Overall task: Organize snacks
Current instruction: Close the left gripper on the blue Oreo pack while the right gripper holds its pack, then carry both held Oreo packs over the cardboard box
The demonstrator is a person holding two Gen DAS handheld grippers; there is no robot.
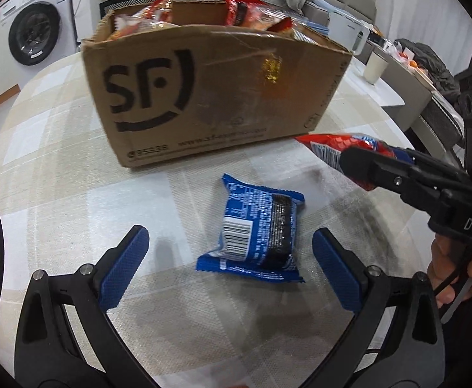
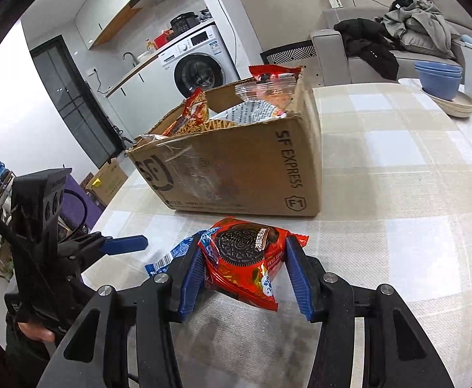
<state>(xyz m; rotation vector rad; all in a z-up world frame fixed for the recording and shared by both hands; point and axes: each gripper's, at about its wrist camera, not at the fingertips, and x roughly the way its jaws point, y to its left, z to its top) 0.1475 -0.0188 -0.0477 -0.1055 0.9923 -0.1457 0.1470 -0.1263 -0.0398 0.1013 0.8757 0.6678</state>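
The bench wears a cloth checked in beige, white and pale grey, and the cardboard box is brown with black lettering. One snack packet is blue with a white barcode patch, the other packet red with a dark cookie printed on it. Both tools have black frames with blue textured pads, and the stacked bowls are light blue.

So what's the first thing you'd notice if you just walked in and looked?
Probably the big brown cardboard box with the black smiley logo, standing on the checked tablecloth and stuffed with snack bags. Right in front of it, the right hand-held gripper holds a shiny red Oreo packet, while a blue Oreo packet lies flat between the open blue fingers of the left hand-held gripper.
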